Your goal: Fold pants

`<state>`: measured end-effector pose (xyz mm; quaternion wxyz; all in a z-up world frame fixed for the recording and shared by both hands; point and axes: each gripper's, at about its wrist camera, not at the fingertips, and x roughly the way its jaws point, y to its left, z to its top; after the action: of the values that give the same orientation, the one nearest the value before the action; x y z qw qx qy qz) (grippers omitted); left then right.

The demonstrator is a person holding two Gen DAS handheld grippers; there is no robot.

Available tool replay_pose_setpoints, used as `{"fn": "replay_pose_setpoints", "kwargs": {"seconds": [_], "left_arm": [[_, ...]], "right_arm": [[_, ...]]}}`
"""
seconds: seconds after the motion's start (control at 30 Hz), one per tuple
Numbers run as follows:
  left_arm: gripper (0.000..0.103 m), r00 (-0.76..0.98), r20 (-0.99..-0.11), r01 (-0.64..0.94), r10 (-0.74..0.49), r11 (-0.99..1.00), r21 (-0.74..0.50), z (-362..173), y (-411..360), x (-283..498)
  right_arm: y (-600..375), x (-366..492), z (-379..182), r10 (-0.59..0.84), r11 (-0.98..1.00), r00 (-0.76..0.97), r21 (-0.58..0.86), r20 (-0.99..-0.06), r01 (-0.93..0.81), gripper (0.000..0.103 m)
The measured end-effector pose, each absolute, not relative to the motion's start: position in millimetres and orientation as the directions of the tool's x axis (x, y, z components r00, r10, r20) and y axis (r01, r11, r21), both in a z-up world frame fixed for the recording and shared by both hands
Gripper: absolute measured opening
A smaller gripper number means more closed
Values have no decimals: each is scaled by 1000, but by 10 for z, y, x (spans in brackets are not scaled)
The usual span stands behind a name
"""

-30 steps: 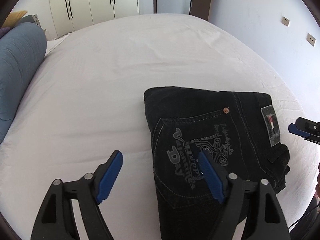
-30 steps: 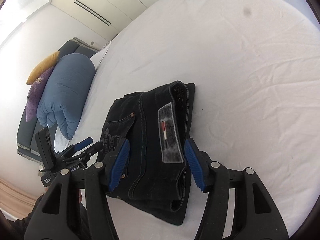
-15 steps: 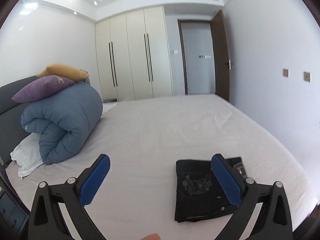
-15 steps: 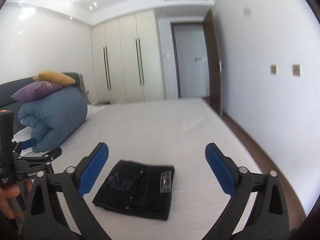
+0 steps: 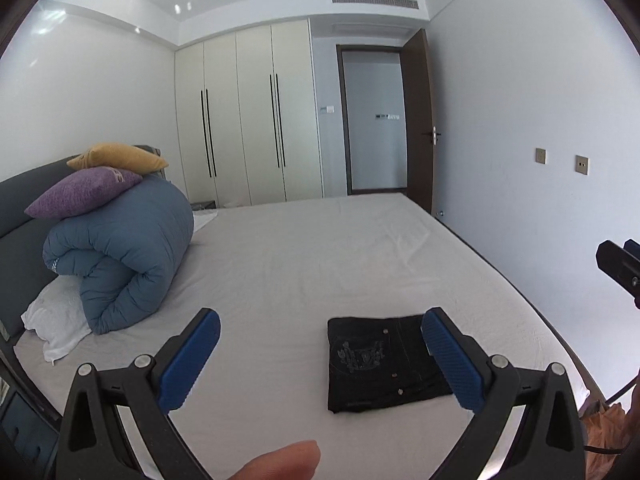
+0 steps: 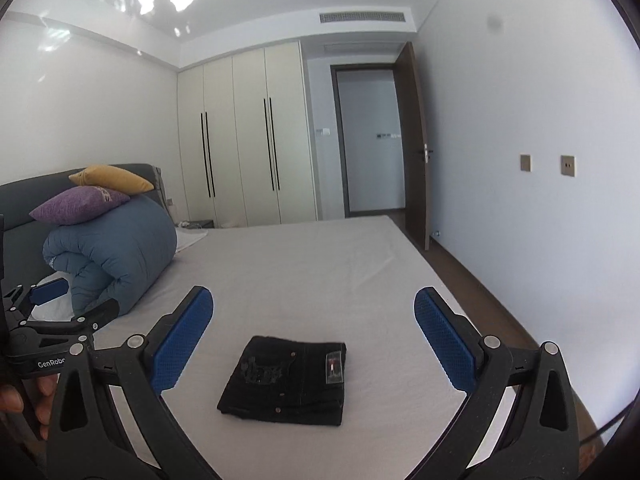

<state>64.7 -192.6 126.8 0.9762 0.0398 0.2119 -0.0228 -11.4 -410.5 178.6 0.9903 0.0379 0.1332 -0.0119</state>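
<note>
Lying folded on the bed (image 6: 320, 256), black pants (image 6: 286, 380) well beyond both grippers' wide, empty fingers (image 6: 182, 338).

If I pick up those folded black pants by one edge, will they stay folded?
Probably not: the pants are soft denim stacked in loose layers, so lifted by one edge they would likely droop and unfold. Pushed, they might drag and wrinkle the sheet rather than glide.
</note>
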Motion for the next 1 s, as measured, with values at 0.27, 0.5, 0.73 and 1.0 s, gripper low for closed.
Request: {"fn": "replay_pose_setpoints", "kwargs": {"seconds": [0.27,0.5,0.73,1.0], "left_arm": [[103,770,-638,51,-14,998,40,619,-2029,757],[103,721,-693,45,-17,999,23,444,-2017,876],[103,692,-721,30,-21,1000,0,356,-1982,954],[103,682,-731,36,-26,999,-3,332,-1973,990]], "right_arm": [[-4094,-40,1416,-130,981,848,57,-514,185,103],[-4101,233,1019,-112,983,807,52,-580,174,103],[-4156,443,853,-114,983,787,46,-606,177,103],[-4141,557,795,-107,986,777,37,-621,165,103]]}}
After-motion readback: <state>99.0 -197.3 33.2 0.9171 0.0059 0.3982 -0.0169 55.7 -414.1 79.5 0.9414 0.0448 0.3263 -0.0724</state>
